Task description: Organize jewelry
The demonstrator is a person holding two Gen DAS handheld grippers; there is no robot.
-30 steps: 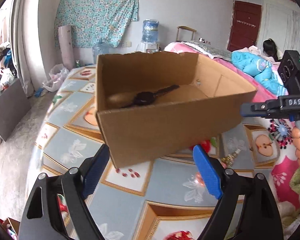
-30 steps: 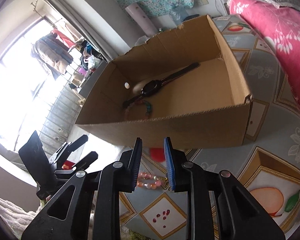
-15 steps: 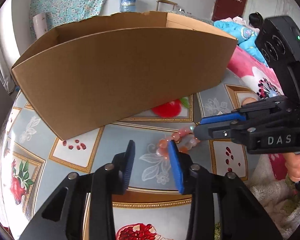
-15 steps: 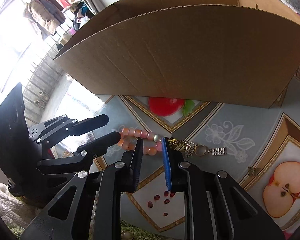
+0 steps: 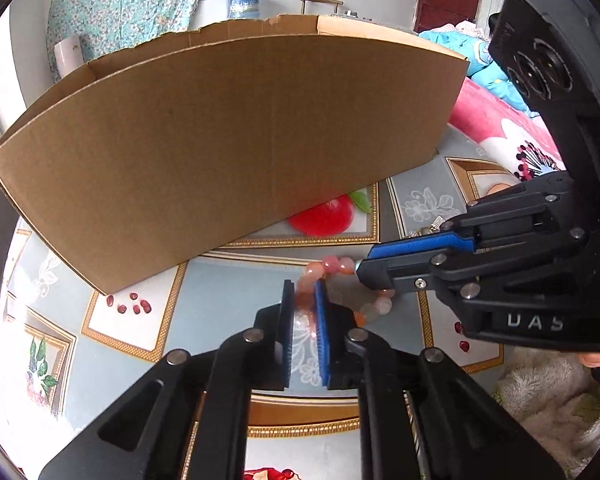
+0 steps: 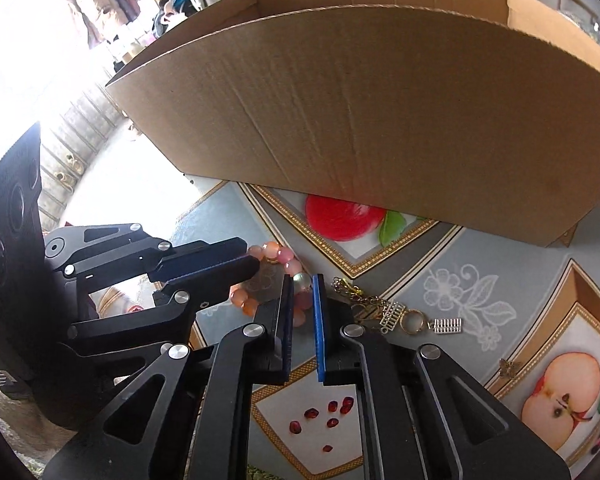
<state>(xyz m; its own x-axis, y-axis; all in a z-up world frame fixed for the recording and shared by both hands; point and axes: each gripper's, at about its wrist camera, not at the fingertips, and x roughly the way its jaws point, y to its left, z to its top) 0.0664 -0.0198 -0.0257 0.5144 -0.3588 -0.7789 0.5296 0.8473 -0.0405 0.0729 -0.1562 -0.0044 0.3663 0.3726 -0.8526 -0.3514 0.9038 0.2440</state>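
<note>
A cardboard box (image 5: 236, 136) stands on the table (image 5: 228, 304), its tall near wall closing off everything behind the grippers. In front of that wall, on the fruit-patterned tablecloth near the table's front edge, lies a bracelet (image 6: 278, 258) of pink and orange beads. The left gripper (image 5: 305, 286) is closing its blue pads on the bracelet's left side, beads between them. The right gripper (image 6: 302, 280) is closing too, with beads on the bracelet's right side between its narrow jaws. The two grippers nearly meet over the bracelet. Just right of it lies a gold chain (image 6: 354, 292) with small charms (image 6: 446, 325) and a ring (image 6: 412, 318). The cloth further right is bare.
</note>
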